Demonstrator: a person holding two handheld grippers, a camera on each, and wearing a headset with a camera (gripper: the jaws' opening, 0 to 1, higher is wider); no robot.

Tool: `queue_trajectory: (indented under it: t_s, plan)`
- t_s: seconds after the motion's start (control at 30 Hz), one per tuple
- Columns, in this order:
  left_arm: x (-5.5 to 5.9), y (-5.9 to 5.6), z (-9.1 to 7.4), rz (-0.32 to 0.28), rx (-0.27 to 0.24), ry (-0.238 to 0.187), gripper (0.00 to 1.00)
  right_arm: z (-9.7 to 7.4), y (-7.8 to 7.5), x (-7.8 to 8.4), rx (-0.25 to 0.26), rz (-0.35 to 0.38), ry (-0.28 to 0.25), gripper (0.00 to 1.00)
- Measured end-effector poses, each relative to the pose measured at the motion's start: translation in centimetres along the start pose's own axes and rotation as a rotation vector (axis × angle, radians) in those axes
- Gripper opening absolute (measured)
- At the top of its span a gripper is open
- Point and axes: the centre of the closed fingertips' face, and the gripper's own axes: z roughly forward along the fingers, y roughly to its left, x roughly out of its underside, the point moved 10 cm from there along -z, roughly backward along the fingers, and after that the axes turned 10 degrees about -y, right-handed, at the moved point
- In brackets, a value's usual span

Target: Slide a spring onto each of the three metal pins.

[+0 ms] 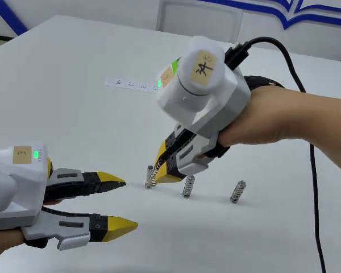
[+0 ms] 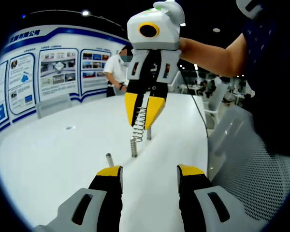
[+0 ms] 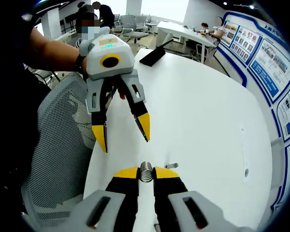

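Trying to work out which step this is, anyone got a read?

Reply: seating step, I reckon. Nearest, the left gripper [image 1: 118, 203] hangs low over the surface [image 1: 74, 114], jaws apart with nothing between them, pointing at the row, basically spectating. Just past its tips the right gripper [image 1: 163, 170] is tipped steeply nose-down, jaws clamped on the upper part of a spring [image 2: 140, 123], the rest hanging out below the tips. Its bottom end sits right at the top of a pin [image 2: 134, 147] straight under the jaws; over it or just touching, can't tell. The right hand [image 1: 261, 116] wraps the body from behind, forearm coming in from the side.

OP: and next?

Reply: my guess, keep the spring in line with the pin, push straight down, then open up. If it cocks sideways it'll probably snag. Beyond the right jaws a coil [image 1: 188, 186] stands upright close beside them and another coil [image 1: 237, 191] further out. They look like springs already on their pins, but too small to swear to.
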Motion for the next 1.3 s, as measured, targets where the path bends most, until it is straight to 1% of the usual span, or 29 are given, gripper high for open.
queue_trajectory:
  t_s: [0.17, 0.27, 0.33, 0.43, 0.5, 0.67, 0.73, 0.97, 1.2, 1.3]
  plan:
    - [0.1, 0.2, -0.2, -0.008, -0.019, -0.003, 0.49, 0.4, -1.7, 0.3, 0.027, 0.004, 0.026, 0.12]
    - [0.2, 0.3, -0.3, -0.014, -0.027, -0.003, 0.51, 0.7, -2.4, 0.3, 0.036, 0.014, 0.029, 0.12]
    - [0.3, 0.3, -0.4, -0.02, -0.032, -0.003, 0.52, 1.2, -3.1, 0.5, 0.051, 0.003, 0.05, 0.12]
    - [0.5, 0.3, -0.6, -0.026, -0.039, -0.001, 0.54, 1.7, -3.7, 0.7, 0.053, 0.008, 0.058, 0.12]
    - [0.6, 0.3, -0.7, -0.03, -0.043, -0.002, 0.54, 2.2, -4.2, 1.0, 0.057, 0.008, 0.074, 0.12]
    - [0.8, 0.3, -0.9, -0.038, -0.055, -0.006, 0.55, 3.2, -5.0, 1.7, 0.044, 0.027, 0.089, 0.12]
    - [0.8, 0.4, -0.9, -0.043, -0.059, -0.008, 0.56, 3.6, -5.3, 1.7, 0.041, 0.025, 0.094, 0.12]
    - [1.0, 0.6, -1.1, -0.056, -0.068, -0.01, 0.57, 4.1, -5.2, 1.9, 0.027, 0.039, 0.101, 0.12]
    - [1.1, 0.7, -1.2, -0.061, -0.072, -0.01, 0.58, 4.6, -5.2, 1.8, 0.017, 0.037, 0.114, 0.12]
    - [1.2, 0.7, -1.2, -0.063, -0.074, -0.011, 0.57, 5.0, -5.4, 2.1, 0.008, 0.044, 0.118, 0.12]
